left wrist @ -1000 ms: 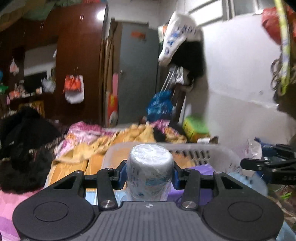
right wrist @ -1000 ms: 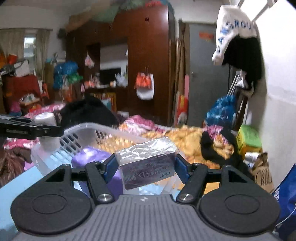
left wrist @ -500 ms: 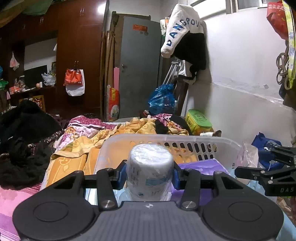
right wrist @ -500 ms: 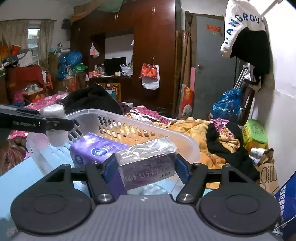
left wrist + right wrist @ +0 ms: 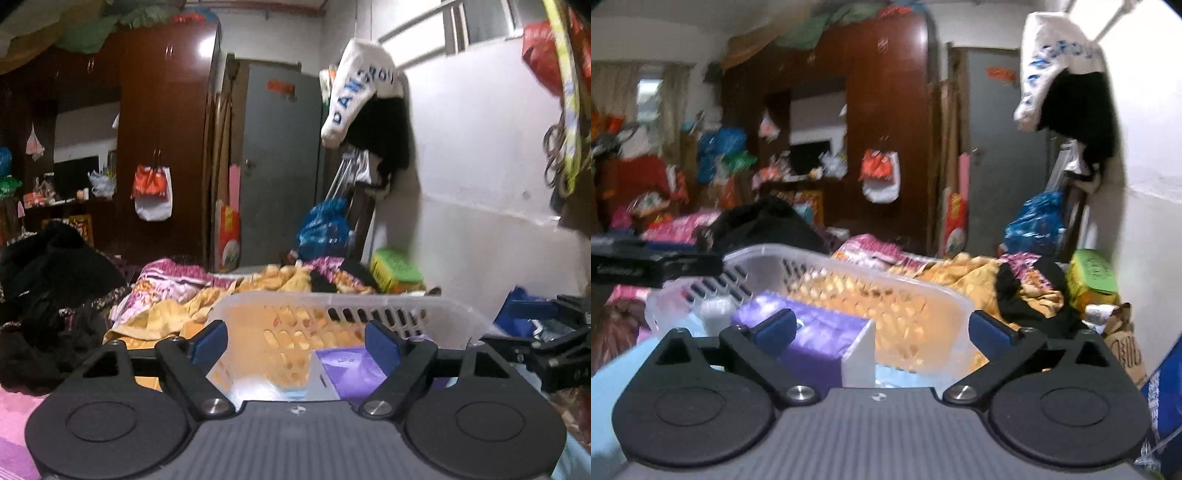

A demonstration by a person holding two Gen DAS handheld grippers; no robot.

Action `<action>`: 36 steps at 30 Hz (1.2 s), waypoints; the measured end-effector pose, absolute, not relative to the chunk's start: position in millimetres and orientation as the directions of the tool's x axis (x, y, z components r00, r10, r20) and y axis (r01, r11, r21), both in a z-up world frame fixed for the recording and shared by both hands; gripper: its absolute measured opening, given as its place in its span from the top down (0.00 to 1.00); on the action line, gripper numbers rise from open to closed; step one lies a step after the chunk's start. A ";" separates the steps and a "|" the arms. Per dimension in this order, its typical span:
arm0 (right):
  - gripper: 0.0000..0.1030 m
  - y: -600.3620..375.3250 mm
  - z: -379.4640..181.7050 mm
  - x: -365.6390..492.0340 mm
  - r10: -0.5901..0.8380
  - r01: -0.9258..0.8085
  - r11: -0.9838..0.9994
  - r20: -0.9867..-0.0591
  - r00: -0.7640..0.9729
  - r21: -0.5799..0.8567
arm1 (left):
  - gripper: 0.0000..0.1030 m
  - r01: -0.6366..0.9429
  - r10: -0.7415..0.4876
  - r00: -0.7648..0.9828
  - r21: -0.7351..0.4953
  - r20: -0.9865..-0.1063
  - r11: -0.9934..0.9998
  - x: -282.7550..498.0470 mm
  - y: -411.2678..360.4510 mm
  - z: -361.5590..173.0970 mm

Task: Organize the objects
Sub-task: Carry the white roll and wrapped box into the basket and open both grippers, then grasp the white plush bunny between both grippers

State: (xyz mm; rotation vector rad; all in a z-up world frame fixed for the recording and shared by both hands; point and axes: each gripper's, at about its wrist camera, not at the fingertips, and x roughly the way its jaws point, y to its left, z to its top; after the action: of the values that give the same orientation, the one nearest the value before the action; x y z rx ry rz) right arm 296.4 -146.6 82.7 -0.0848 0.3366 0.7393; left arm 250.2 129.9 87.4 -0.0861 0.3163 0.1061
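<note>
A translucent white plastic basket [image 5: 369, 306] stands in front of both grippers; it also shows in the right wrist view [image 5: 849, 273]. A purple tissue pack [image 5: 351, 373] lies inside it, seen too in the right wrist view [image 5: 809, 332]. A white wrapped roll [image 5: 714, 314] stands in the basket's left end. My left gripper [image 5: 295, 341] is open and empty over the basket. My right gripper [image 5: 882, 328] is open and empty over the basket. The silver box is hidden.
A bed with orange and pink blankets [image 5: 177, 295] and black clothes [image 5: 44, 280] lies behind the basket. A white wall [image 5: 480, 184] is on the right, a green box [image 5: 395, 273] against it. A dark wardrobe [image 5: 886, 129] stands at the back.
My left gripper has opened and let go of the white roll. My right gripper has opened and let go of the silver box. Both grippers are now empty.
</note>
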 end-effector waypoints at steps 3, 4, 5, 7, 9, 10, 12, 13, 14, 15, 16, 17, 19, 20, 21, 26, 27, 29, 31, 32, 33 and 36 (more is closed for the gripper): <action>0.00 -176.1 71.7 267.1 0.698 -0.693 0.705 -0.319 0.641 0.148 | 0.18 -0.087 0.068 0.966 -0.064 -0.249 0.994 208.4 121.6 83.3; 0.00 -186.2 62.6 252.6 0.713 -0.706 0.691 -0.308 0.630 0.156 | 0.16 -0.069 0.051 0.969 -0.066 -0.240 0.995 194.5 118.6 77.9; 0.00 -192.9 55.1 241.4 0.720 -0.710 0.686 -0.289 0.631 0.160 | 0.16 -0.048 0.029 0.970 -0.074 -0.242 0.996 177.7 115.4 68.8; 0.00 -209.0 29.6 213.2 0.725 -0.710 0.683 -0.271 0.633 0.171 | 0.16 -0.021 -0.005 0.968 -0.103 -0.251 0.994 157.0 111.0 51.2; 0.00 -215.1 12.6 198.8 0.729 -0.706 0.680 -0.279 0.625 0.196 | 0.16 -0.006 -0.026 0.968 -0.127 -0.249 0.992 139.6 104.2 29.7; 0.00 -217.7 5.0 192.5 0.736 -0.704 0.675 -0.270 0.621 0.219 | 0.16 -0.001 -0.032 0.968 -0.131 -0.250 0.991 135.2 101.3 21.8; 0.00 -216.9 -2.7 184.5 0.750 -0.712 0.660 -0.255 0.610 0.240 | 0.16 0.010 -0.043 0.967 -0.131 -0.250 0.991 133.7 93.3 11.2; 0.00 -213.7 -3.6 181.5 0.749 -0.713 0.662 -0.248 0.615 0.231 | 0.16 0.012 -0.042 0.967 -0.124 -0.249 0.992 134.6 92.8 9.1; 0.01 -210.1 -3.2 178.0 0.746 -0.715 0.665 -0.238 0.622 0.217 | 0.16 0.009 -0.036 0.966 -0.108 -0.255 0.994 138.5 88.6 7.8; 0.02 -203.1 -2.6 174.7 0.740 -0.717 0.671 -0.233 0.631 0.190 | 0.16 0.002 -0.028 0.966 -0.102 -0.257 0.995 140.6 89.2 6.8; 0.04 -197.0 -1.3 173.6 0.736 -0.719 0.674 -0.235 0.635 0.169 | 0.17 -0.005 -0.022 0.966 -0.105 -0.256 0.994 142.6 89.9 6.3; 0.07 -192.4 -0.8 172.1 0.737 -0.724 0.673 -0.232 0.635 0.154 | 0.17 0.000 -0.031 0.965 -0.117 -0.262 0.993 145.8 90.2 4.9; 0.10 -182.4 0.6 169.0 0.748 -0.741 0.658 -0.223 0.625 0.132 | 0.21 0.016 -0.052 0.963 -0.136 -0.265 0.991 143.1 91.8 -0.8; 0.14 -179.6 -0.2 165.8 0.751 -0.746 0.655 -0.223 0.622 0.124 | 0.21 0.018 -0.054 0.962 -0.135 -0.269 0.991 143.8 91.6 -2.7; 0.16 -174.3 -0.3 165.0 0.751 -0.750 0.652 -0.227 0.620 0.111 | 0.25 0.019 -0.054 0.961 -0.127 -0.271 0.992 144.9 90.7 -3.9; 0.38 -156.9 -2.6 162.8 0.742 -0.751 0.657 -0.240 0.626 0.068 | 0.42 0.039 -0.077 0.955 -0.137 -0.285 0.990 150.6 89.4 -8.8; 0.40 -156.1 -2.7 163.2 0.739 -0.749 0.659 -0.243 0.628 0.067 | 0.45 0.042 -0.081 0.953 -0.137 -0.291 0.990 152.5 88.6 -9.8; 0.45 -155.0 -2.9 164.5 0.731 -0.742 0.668 -0.244 0.638 0.061 | 0.49 0.046 -0.086 0.950 -0.135 -0.299 0.990 156.7 84.9 -11.4; 0.50 -155.5 -4.5 163.1 0.728 -0.739 0.671 -0.245 0.641 0.062 | 0.58 0.055 -0.092 0.949 -0.128 -0.302 0.990 158.9 80.9 -12.2; 0.53 -155.7 -6.0 160.5 0.728 -0.739 0.670 -0.246 0.639 0.063 | 0.59 0.057 -0.091 0.948 -0.119 -0.305 0.991 159.9 78.4 -12.3; 0.55 -154.9 -6.4 160.2 0.729 -0.741 0.669 -0.247 0.638 0.061 | 0.60 0.058 -0.090 0.948 -0.112 -0.307 0.992 161.1 76.2 -12.3; 0.60 -152.4 -8.9 155.4 0.729 -0.742 0.668 -0.242 0.641 0.046 | 0.66 0.049 -0.079 0.947 -0.102 -0.311 0.994 163.0 71.4 -13.4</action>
State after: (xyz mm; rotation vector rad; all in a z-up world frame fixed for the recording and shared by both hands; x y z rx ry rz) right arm 155.4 -152.4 -8.9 -0.0592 0.2490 0.8391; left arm 163.0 71.4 -13.4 -0.0931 0.3203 -0.0654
